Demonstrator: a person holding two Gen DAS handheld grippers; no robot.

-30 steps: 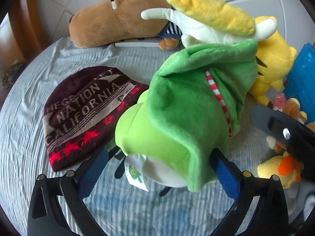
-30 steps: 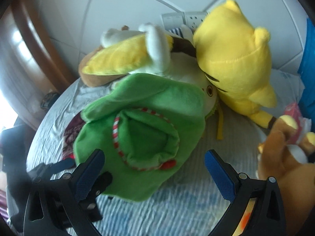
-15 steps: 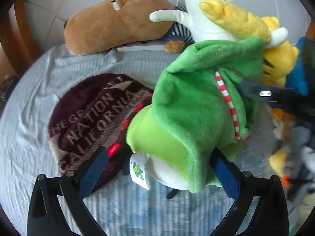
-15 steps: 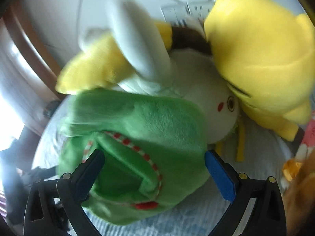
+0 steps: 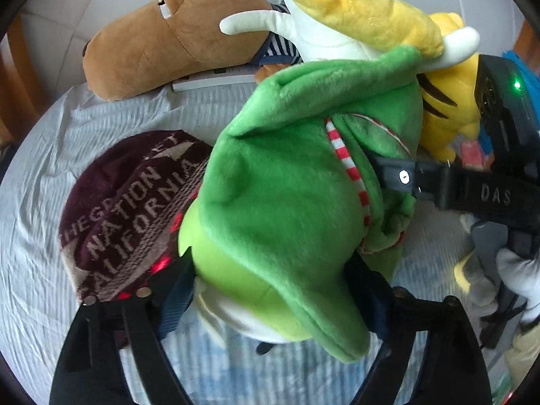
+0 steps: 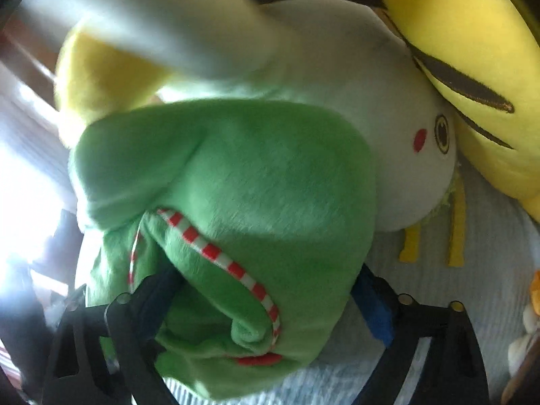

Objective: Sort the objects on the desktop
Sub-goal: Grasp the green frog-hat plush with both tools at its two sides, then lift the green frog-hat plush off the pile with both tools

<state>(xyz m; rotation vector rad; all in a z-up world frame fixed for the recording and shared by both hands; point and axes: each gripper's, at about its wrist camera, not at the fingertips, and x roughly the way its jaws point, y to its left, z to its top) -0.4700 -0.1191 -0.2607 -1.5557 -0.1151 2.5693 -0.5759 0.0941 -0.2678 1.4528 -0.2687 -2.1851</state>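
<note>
1. Your green plush is bright green with a red-and-white striped trim
2. Your beanie is maroon, with grey lettering and red stars
3. The long plush is tan brown
4. The tiger plush is yellow with dark stripes

A green plush toy with red-and-white striped trim lies on the wrinkled cloth-covered table, overlapping a maroon beanie.

Dark red knitted hat: woven lettering reads "NATION" and "CALIFORNIA", further letters partly hidden. Right gripper, black body: embossed "DAS"
</note>
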